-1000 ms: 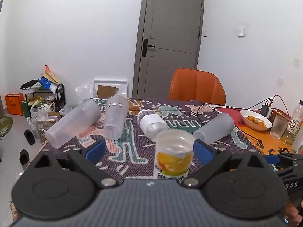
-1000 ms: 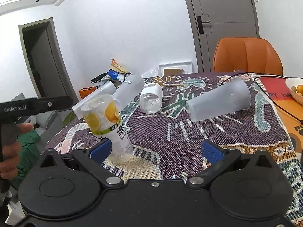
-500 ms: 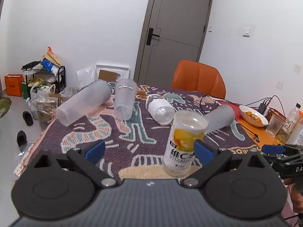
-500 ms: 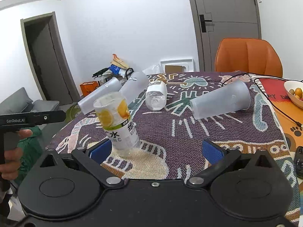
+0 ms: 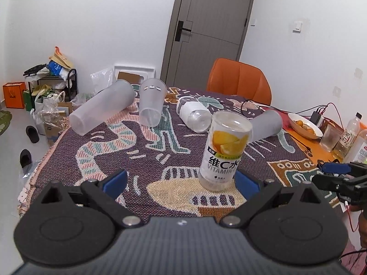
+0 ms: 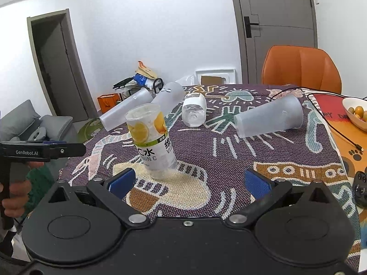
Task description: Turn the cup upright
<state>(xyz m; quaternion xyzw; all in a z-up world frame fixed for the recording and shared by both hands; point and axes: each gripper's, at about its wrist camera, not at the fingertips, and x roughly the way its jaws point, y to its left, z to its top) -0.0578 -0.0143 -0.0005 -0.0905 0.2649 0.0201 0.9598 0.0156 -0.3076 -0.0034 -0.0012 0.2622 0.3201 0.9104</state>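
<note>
Vitamin C cup [image 5: 226,149] is seen standing on the patterned tablecloth [image 5: 142,158], mouth up and long axis slightly tilted, apparently empty, while the left gripper [image 5: 181,181] and right gripper [image 6: 189,181] are both held spread wide, gripping nothing, and oranges [image 6: 356,110] are held in a white bowl [image 6: 351,119]

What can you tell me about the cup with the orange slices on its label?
The cup is clear plastic, wrapped in a label with orange slices and "VITAMIN C" lettering. It stands on its base on the patterned tablecloth, open mouth up, looking empty and leaning slightly in both fisheye views. Nothing grips it: the left gripper and right gripper are open, apart from it.
</note>
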